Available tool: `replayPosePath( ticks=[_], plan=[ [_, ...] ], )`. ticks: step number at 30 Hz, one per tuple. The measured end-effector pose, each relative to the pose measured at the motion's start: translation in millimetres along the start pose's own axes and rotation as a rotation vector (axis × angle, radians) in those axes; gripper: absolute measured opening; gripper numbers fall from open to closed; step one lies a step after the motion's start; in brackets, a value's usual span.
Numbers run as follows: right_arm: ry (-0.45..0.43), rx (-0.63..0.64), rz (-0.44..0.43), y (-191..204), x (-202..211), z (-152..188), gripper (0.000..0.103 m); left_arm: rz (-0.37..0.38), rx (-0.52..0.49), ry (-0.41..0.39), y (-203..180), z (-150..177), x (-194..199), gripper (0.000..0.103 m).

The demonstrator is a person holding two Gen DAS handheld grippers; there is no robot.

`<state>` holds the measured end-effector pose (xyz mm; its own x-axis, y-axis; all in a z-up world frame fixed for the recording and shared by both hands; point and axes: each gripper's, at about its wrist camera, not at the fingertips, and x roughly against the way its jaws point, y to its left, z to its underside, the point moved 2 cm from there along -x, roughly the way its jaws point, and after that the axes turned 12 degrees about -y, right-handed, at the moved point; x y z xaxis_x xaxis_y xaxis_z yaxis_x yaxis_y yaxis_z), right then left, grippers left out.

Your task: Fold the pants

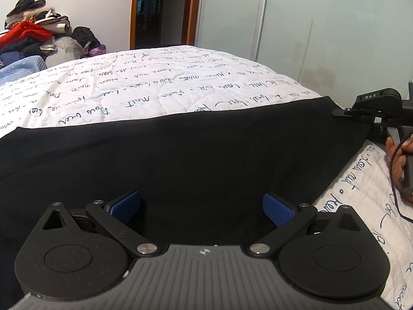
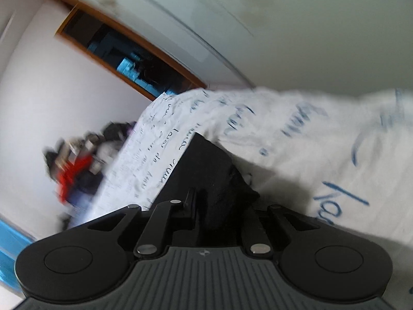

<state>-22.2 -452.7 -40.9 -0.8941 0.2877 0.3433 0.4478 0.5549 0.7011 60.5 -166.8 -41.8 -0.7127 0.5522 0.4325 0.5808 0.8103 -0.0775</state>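
While the black pants lie spread flat across the white bedcover printed with handwriting, a heap of clothes sits at the far left against the wall, red and dark pieces mixed. A wooden door frame stands behind the bed, then a pale wardrobe door. The left gripper hovers over the near part of the pants, its 2 blue pads spread wide, nothing between them. At the far right, the right gripper is pressed together on the corner of the pants; its own view shows black cloth bunched between the fingers. A hand holds its handle.
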Motion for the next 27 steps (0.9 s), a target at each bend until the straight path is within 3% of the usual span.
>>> replayPosePath(
  ticks=[3, 5, 8, 10, 14, 17, 20, 23, 27],
  plan=[
    [-0.066, 0.327, -0.003, 40.0, 10.3, 11.6, 0.009, -0.013, 0.029, 0.015, -1.0, -10.5, 4.9, 0.098],
    [-0.115, 0.559, -0.014, 64.8, 17.9, 28.2, 0.009, 0.052, 0.109, 0.015, -1.5, -31.2, 7.3, 0.099],
    [-0.160, 0.786, -0.039, 84.2, 25.1, 57.2, 0.004, 0.105, 0.196, -0.003, -8.0, -74.9, 2.0, 0.100],
    [-0.176, 0.874, -0.043, 94.8, 28.7, 67.1, 0.004, 0.109, 0.187, -0.022, -19.7, -102.4, -8.5, 0.100],
    [-0.149, 0.912, -0.055, 99.6, 25.4, 71.6, 0.002, 0.058, 0.114, -0.057, -46.9, -130.0, -34.7, 0.100],
    [-0.172, 0.899, -0.051, 97.6, 29.5, 67.9, 0.002, 0.037, 0.118, 0.004, -60.1, -130.8, -54.0, 0.100],
    [-0.203, 0.911, -0.064, 100.8, 34.2, 68.2, 0.002, 0.094, 0.210, 0.115, -63.6, -130.0, -73.1, 0.098],
    [-0.224, 1.004, -0.079, 108.3, 41.0, 78.3, 0.002, 0.176, 0.297, 0.189, -71.2, -140.1, -89.1, 0.098],
    [-0.236, 1.079, -0.099, 115.3, 43.4, 90.2, 0.002, 0.291, 0.287, 0.256, -103.4, -159.8, -108.6, 0.100]
  ],
)
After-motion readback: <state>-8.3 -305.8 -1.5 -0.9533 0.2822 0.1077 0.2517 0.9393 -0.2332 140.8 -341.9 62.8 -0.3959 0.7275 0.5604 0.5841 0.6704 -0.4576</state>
